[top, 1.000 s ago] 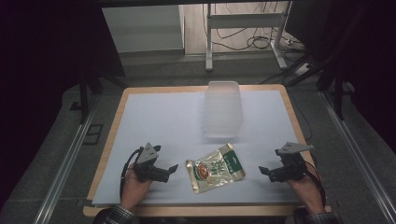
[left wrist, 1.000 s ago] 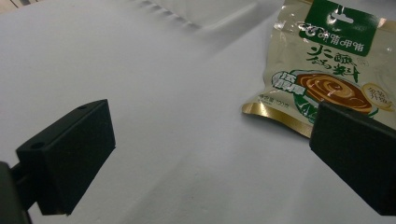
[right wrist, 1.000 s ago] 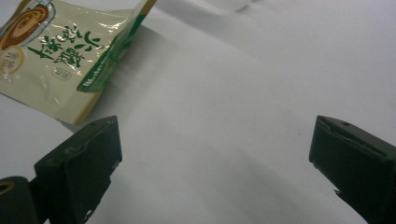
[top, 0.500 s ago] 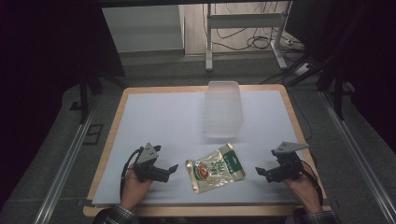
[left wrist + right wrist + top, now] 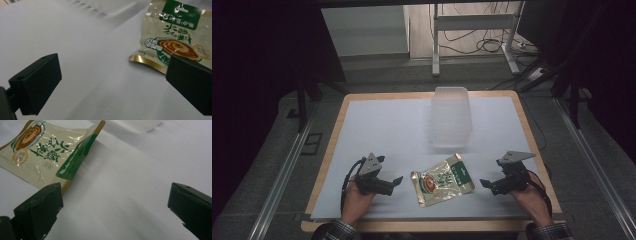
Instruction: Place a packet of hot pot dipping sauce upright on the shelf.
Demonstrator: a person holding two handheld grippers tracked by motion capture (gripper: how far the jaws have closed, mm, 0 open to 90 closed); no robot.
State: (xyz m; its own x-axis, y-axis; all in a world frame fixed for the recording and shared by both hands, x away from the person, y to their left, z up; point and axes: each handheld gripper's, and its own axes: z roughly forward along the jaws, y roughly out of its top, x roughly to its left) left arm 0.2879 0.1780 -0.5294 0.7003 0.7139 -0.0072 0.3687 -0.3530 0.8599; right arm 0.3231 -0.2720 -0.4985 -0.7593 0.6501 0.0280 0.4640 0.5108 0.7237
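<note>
Counter (image 5: 377,125), wood-edged and covered by a white sheet, seen whole from the high view. A clear plastic container (image 5: 451,116) stands toward its far middle. A snack pouch (image 5: 442,179) lies flat on the sheet just in front of the container, between the two claws and touching neither.

Pouch markings: cream-gold film with a green header band and a hang hole. The left gripper view shows the green band (image 5: 180,13) printed in white characters, too stylised to read with certainty, above large dark green characters and a picture of a brown swirled food (image 5: 176,47); small print sits near the lower edge, too fine to read. The right gripper view shows the same face turned about, with a yellow round badge (image 5: 20,156) and a green side strip (image 5: 75,157) carrying white print, unreadable at this size. In the high view the writing is too small to make out.

Left claw (image 5: 393,183): held in the person's left hand (image 5: 357,200), jaws spread wide and empty; the pouch lies just ahead, to its right, near the right jaw.

Right claw (image 5: 486,184): held in the right hand (image 5: 529,197), jaws spread wide and empty; the pouch lies ahead to its left, its near edge close beside the left jaw.
</note>
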